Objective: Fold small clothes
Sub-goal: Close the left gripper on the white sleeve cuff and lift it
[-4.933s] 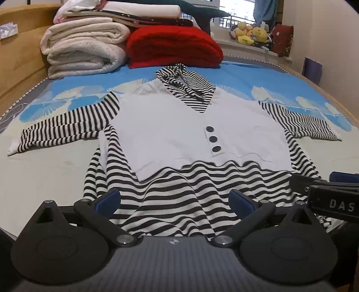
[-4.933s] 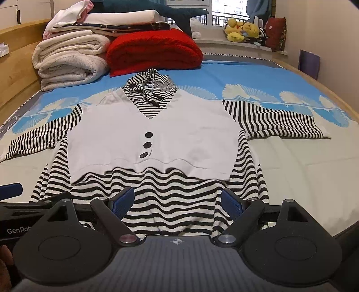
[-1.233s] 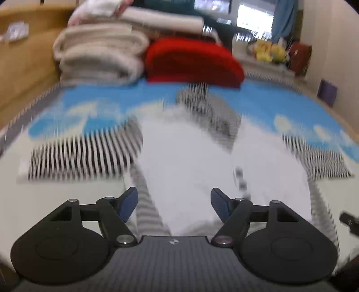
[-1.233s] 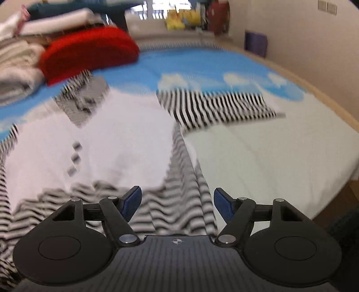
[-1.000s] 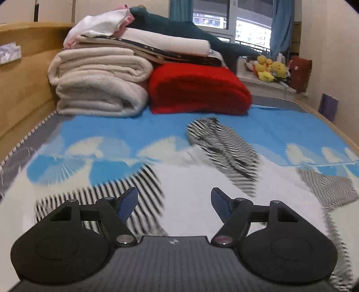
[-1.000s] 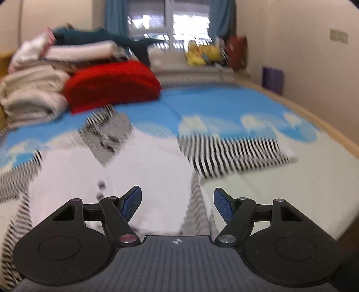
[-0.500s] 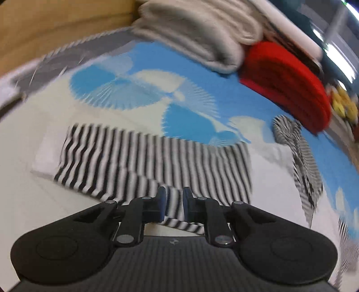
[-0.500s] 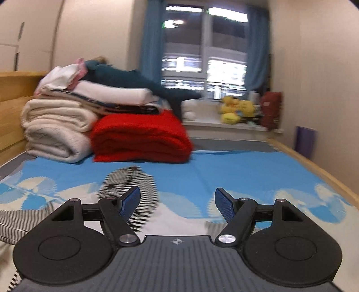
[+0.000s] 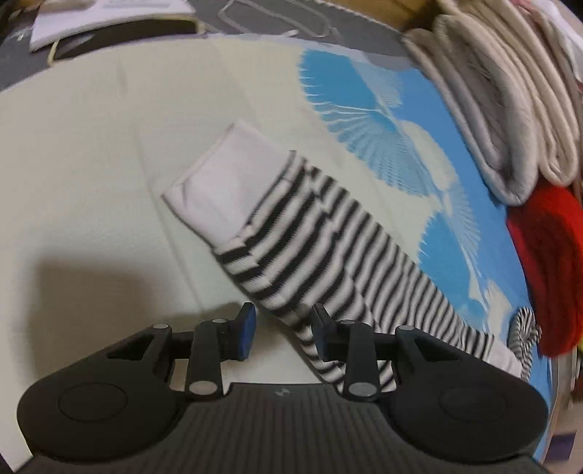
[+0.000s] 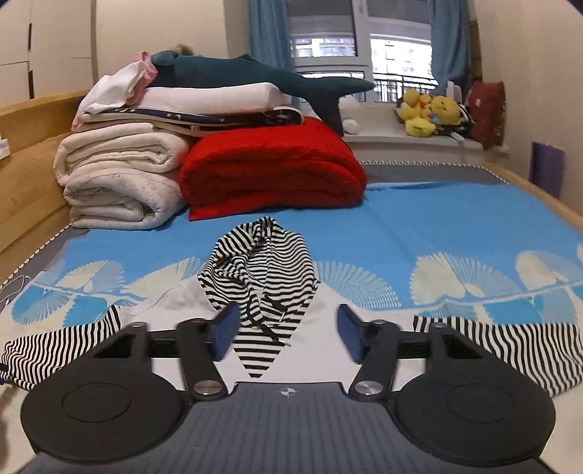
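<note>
Striped sleeve [image 9: 328, 233]: soft, light knit, drapes readily. Left gripper [image 9: 282, 328], jaws opening, straddles its edge unclamped; take hold there. Right gripper [image 10: 288, 328], closing, holds nothing above the hood [image 10: 262, 262].

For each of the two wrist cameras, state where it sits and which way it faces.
Left wrist: sits on the left claw, tilted steeply down at the striped sleeve on the bed sheet; its opening jaws straddle the sleeve's edge.
Right wrist: sits on the right claw, looking nearly level along the bed over the striped hood toward the window; its jaws are closing on nothing.
Shared: both show the red blanket, the cream blankets and the same striped garment.
</note>
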Demonstrator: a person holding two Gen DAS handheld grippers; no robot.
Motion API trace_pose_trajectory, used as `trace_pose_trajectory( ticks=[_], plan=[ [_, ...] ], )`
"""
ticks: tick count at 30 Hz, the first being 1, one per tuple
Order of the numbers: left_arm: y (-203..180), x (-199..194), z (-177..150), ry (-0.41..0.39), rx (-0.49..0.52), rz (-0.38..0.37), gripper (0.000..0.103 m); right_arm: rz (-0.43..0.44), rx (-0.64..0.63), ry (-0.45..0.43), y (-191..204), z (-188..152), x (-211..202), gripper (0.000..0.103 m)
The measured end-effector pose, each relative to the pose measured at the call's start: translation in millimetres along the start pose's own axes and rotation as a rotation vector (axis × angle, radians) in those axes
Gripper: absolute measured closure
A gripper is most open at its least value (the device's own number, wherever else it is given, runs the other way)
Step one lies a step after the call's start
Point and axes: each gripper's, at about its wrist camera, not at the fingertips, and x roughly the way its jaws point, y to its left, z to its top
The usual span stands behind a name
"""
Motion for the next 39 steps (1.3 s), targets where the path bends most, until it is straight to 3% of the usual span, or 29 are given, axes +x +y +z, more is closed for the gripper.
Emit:
trace_pose_trajectory(
  ticks=[1,4,5,6,10,13,17,19,21,22,23,25,33,39],
  plan=[
    [2,3,2,0.002,-0.013,0.005,0.066,0.002,0.008,0.004,-2,2,2,0.067],
    [2,10,4,-0.012,-0.035,0.026,0.068,-0.004,0.04,0.027,-10,2,7,0.071],
    [-1,10,5,-0.027,-0.032,0.034,0.074,-0.01,0.051,0.035,-13,2,13,0.071],
    [-6,9,5,-0.045,-0.017,0.039,0.093,-0.015,0.059,0.043,-15,0,14,0.071],
    [-52,-13,-7,-0.168,0.116,0.056,0.097,-0.03,0.068,0.068,-21,-8,16,0.072],
    [-106,-43,-30,-0.247,0.234,-0.062,0.098,-0.031,0.064,0.089,-25,-13,17,0.088],
    [-186,-82,-92,-0.229,0.42,-0.344,0.098,-0.027,0.082,0.124,-28,-18,24,0.093],
    [-223,-92,-133,-0.125,0.529,-0.512,0.098,-0.037,0.087,0.141,-27,-20,29,0.093],
    [-254,-89,-173,0.072,0.64,-0.674,0.091,-0.041,0.099,0.161,-27,-23,35,0.092],
    [-266,-87,-191,0.156,0.7,-0.718,0.088,-0.042,0.107,0.172,-27,-24,38,0.092],
    [-274,-88,-204,0.178,0.758,-0.721,0.081,-0.043,0.118,0.186,-27,-24,41,0.091],
    [-279,-89,-215,0.124,0.824,-0.655,0.071,-0.042,0.147,0.214,-28,-25,49,0.085],
    [-266,-45,-176,0.037,0.697,-0.274,0.07,-0.034,0.332,0.34,-44,-27,86,0.077],
    [-259,-34,-154,0.062,0.61,-0.231,0.07,-0.097,0.409,0.448,-57,-35,118,0.062]
  ],
)
